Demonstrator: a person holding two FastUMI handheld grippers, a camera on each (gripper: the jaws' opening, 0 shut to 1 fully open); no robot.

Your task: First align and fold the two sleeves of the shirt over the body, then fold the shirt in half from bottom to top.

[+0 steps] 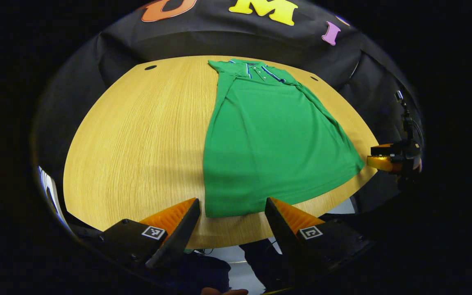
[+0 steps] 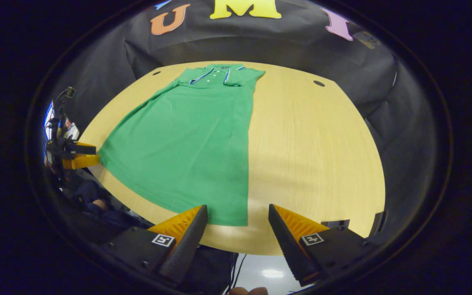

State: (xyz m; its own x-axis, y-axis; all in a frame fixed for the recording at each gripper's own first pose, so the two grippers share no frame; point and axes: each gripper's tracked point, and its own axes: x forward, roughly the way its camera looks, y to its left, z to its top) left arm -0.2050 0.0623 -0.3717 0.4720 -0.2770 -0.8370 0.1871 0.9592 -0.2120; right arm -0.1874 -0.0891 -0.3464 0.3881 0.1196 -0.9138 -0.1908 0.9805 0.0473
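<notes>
Wooden counter [image 1: 137,143] carrying green shirt [image 1: 268,143], laid flat, collar [image 1: 256,69] far, hem [image 1: 236,211] near, sleeves seemingly folded in already. Soft, light, limp knit; likely to sag and slide, so best pinched at both hem corners. Left gripper [image 1: 232,213] fingers apart at one hem corner; right gripper [image 2: 238,219] fingers apart at the other, holding nothing.

rounded wood table [image 1: 137,139] w/ black cloth wall [image 1: 219,37] behind, pale glossy floor [image 2: 260,270].
</notes>
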